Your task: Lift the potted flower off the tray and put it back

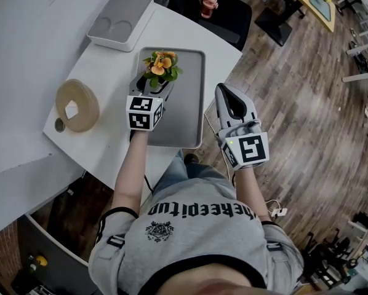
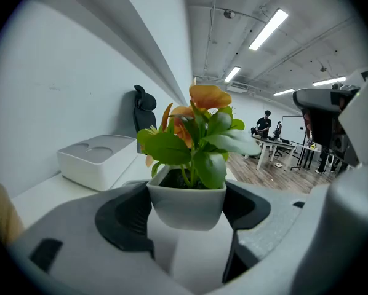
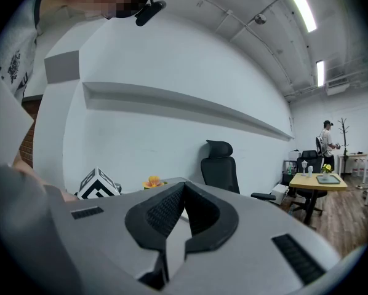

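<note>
The person wears a grey T-shirt (image 1: 196, 235) with black lettering. The left gripper (image 1: 154, 83) and right gripper (image 1: 224, 91) are grey, with black-and-white marker cubes.

A white moulded box (image 1: 119, 20) with two round hollows is sitting on the white table (image 1: 107, 66), beyond the left claw (image 1: 154, 82) and a little to its left. A beige tape roll (image 1: 77, 105) is resting directly to that claw's left, near the table's edge. A black office chair (image 1: 230, 17) is standing beyond the right claw (image 1: 228, 94), with a reddish cup (image 1: 208, 5) sitting on it. Farther off to the right, a yellow desk (image 1: 304, 2) is standing on wooden flooring (image 1: 307, 103).
</note>
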A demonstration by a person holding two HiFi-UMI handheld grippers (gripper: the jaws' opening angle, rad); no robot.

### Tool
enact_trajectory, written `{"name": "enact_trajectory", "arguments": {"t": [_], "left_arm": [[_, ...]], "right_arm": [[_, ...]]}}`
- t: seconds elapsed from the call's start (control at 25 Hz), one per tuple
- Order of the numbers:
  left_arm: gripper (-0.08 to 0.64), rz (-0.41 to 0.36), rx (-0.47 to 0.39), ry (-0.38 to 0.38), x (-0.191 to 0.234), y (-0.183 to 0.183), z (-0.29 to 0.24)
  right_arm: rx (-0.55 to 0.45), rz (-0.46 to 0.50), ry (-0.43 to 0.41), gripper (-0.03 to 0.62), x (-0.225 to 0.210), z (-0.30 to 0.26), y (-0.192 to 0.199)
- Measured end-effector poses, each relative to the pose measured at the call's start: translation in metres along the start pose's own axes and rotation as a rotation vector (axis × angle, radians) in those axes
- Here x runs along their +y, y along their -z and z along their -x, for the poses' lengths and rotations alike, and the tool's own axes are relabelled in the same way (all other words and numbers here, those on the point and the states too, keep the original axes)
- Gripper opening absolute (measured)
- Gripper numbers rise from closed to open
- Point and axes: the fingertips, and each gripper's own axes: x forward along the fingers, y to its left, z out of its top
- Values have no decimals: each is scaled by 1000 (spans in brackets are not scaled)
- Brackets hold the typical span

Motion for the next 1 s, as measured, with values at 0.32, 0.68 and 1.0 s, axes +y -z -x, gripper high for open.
{"name": "enact_trajectory", "arguments": {"t": [0.32, 0.68, 1.0], "left_arm": [[344, 3, 42, -8, 7, 19, -15], [344, -12, 68, -22, 13, 30, -24], [344, -31, 85, -28, 13, 37, -29]], "right_arm": [[25, 5, 4, 3, -4, -7, 8], [44, 7, 16, 3, -8, -9, 13], [57, 1, 31, 3, -11, -9, 16]]}}
